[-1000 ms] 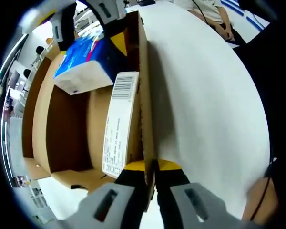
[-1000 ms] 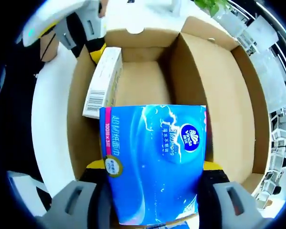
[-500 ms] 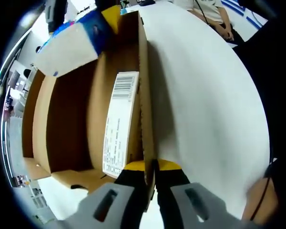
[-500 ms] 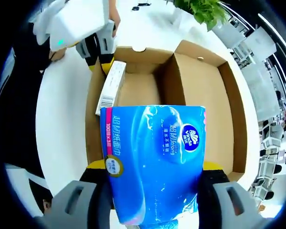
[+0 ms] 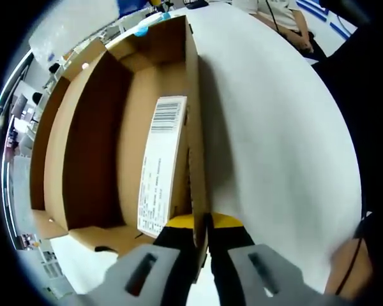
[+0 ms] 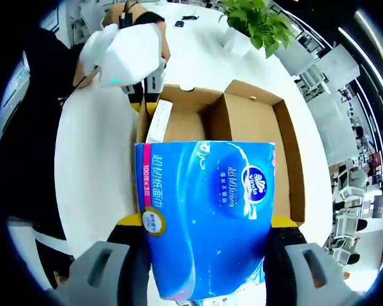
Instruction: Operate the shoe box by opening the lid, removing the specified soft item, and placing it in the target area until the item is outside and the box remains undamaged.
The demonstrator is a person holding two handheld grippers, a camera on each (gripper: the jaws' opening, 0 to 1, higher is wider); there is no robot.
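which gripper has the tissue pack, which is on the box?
Right gripper holds the blue tissue pack lifted above the box. Left gripper is clamped on the box wall.

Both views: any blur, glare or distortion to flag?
Left gripper view: fisheye bows the shoe box wall, its interior in shadow, the barcode label print smeared. Right gripper view: tissue pack sharp with mild wrapper sheen; the white table is bright.

Open shoe box (image 6: 242,127), blue tissue pack (image 6: 207,217) lifted out
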